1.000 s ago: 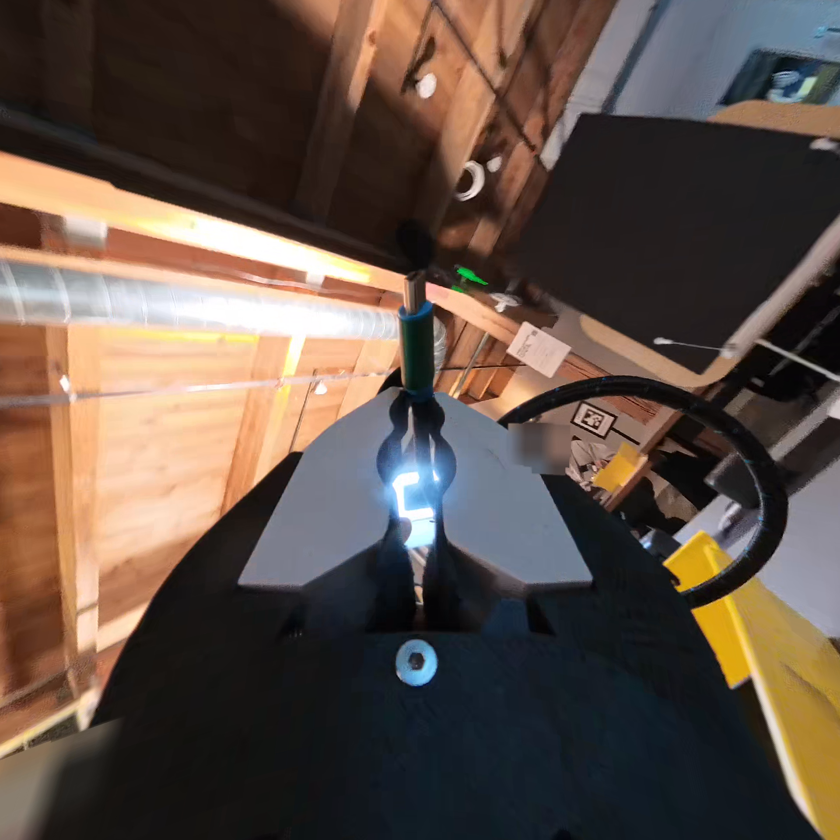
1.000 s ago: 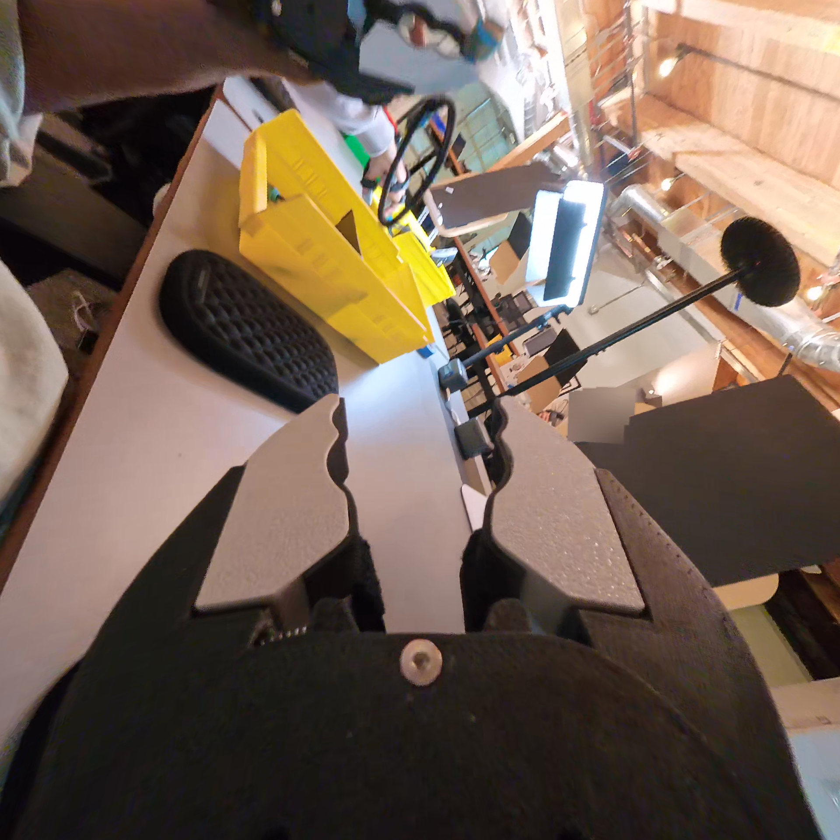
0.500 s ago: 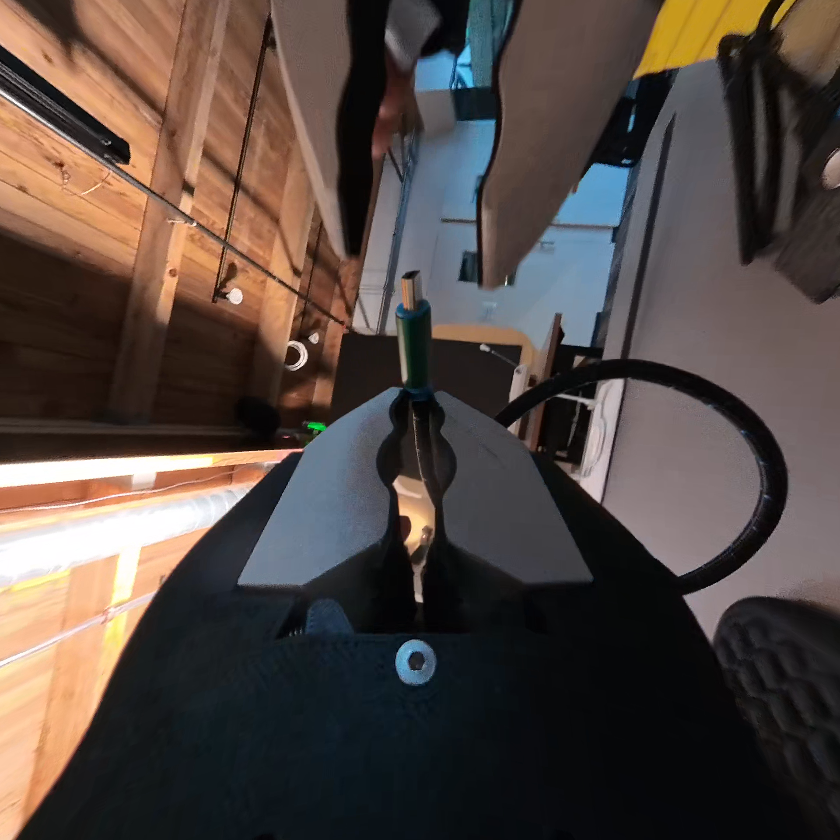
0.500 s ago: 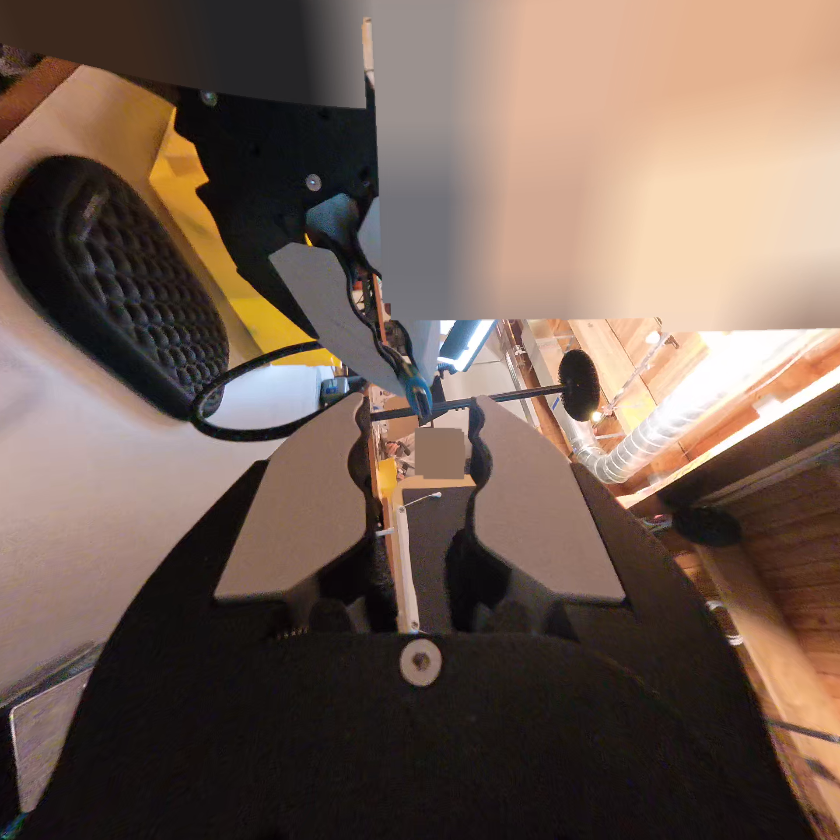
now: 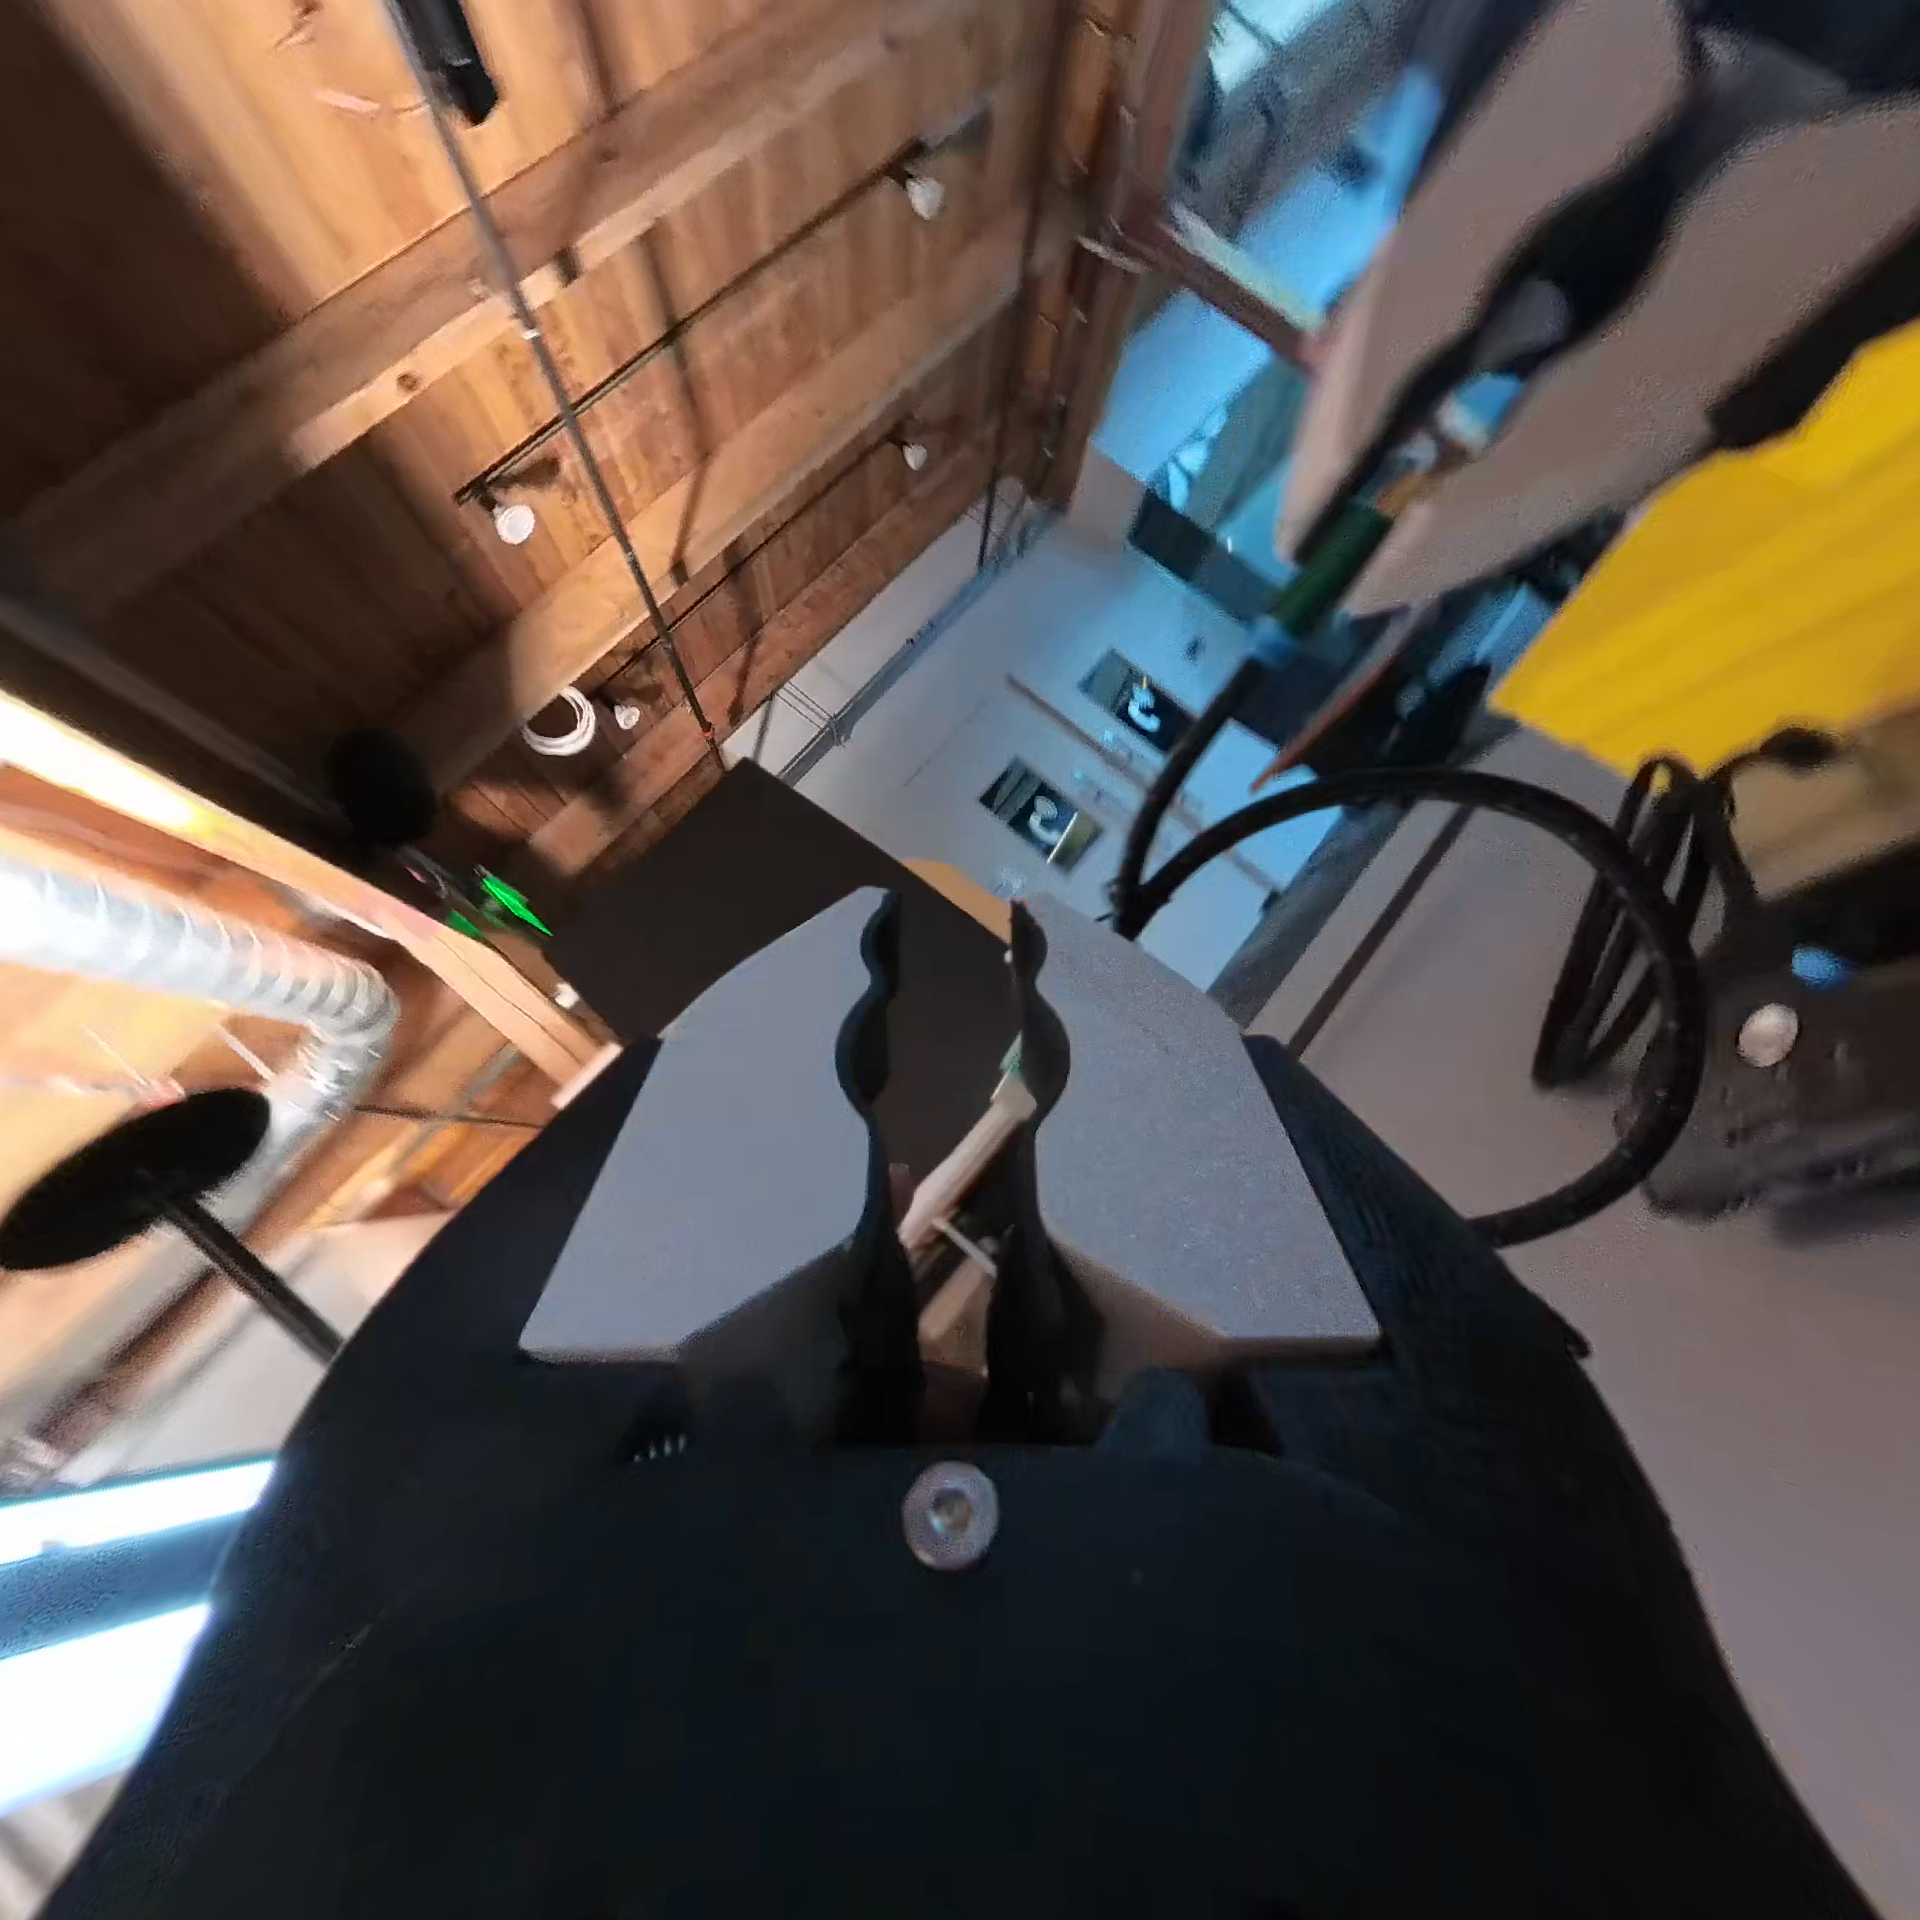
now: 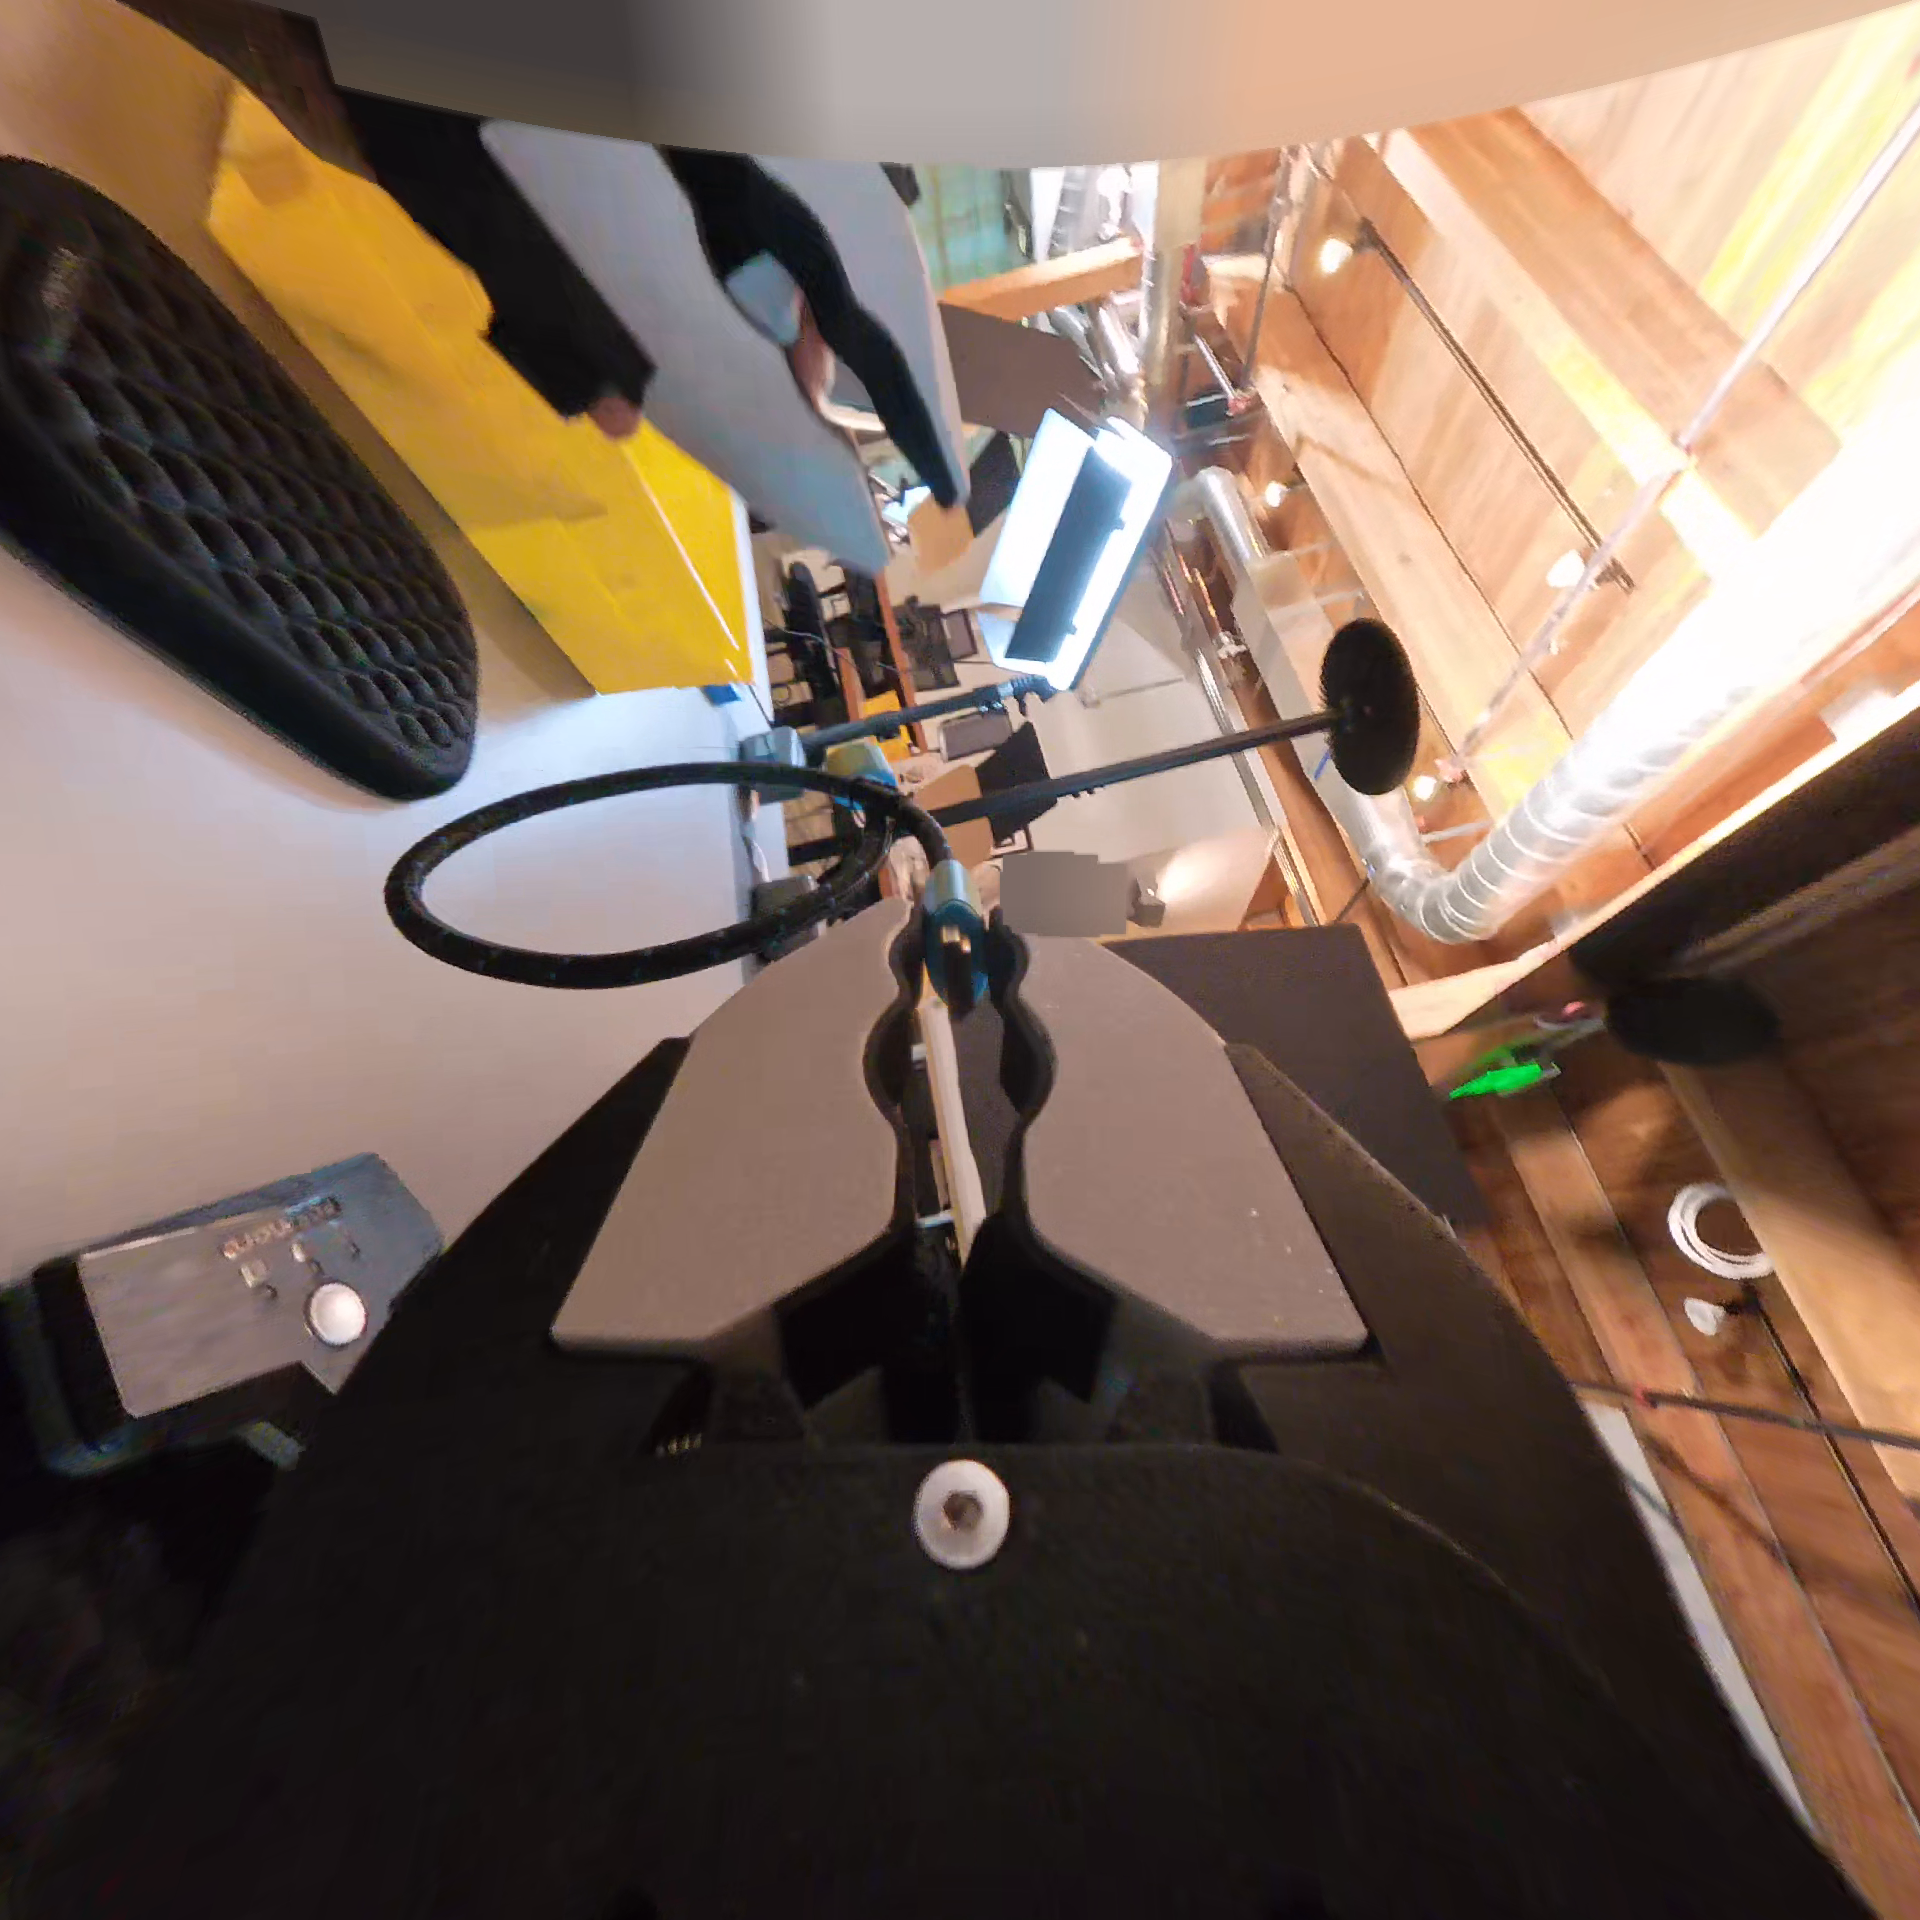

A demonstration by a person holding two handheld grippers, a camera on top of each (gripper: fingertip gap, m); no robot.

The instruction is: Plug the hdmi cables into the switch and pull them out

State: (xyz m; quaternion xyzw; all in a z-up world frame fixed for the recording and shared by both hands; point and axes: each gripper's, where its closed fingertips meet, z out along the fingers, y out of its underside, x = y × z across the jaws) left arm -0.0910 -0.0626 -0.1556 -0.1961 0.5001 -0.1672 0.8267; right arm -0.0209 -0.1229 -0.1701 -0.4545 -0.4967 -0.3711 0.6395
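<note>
In the right wrist view my right gripper (image 6: 951, 925) is shut on the blue-green HDMI plug (image 6: 953, 940), held at the fingertips. Its black cable (image 6: 436, 862) loops left over the white table (image 6: 208, 987). The grey HDMI switch (image 6: 239, 1278) with a round button lies at the lower left. In the left wrist view my left gripper (image 5: 951, 920) is open and empty, pointing up at the wooden ceiling. The cable (image 5: 1673, 997) arcs at its right, beside the dark switch (image 5: 1818, 1049). The left gripper's fingers (image 6: 707, 343) show above in the right wrist view.
A yellow bin (image 6: 468, 416) and a black textured pad (image 6: 208, 499) sit on the table beyond the cable loop. A lit panel light (image 6: 1070, 551) and a black round microphone on a pole (image 6: 1371, 717) stand past the table edge.
The plug has passed from my left gripper to my right. The left gripper opened and let go and has swung aside. The right gripper closed on the plug.
</note>
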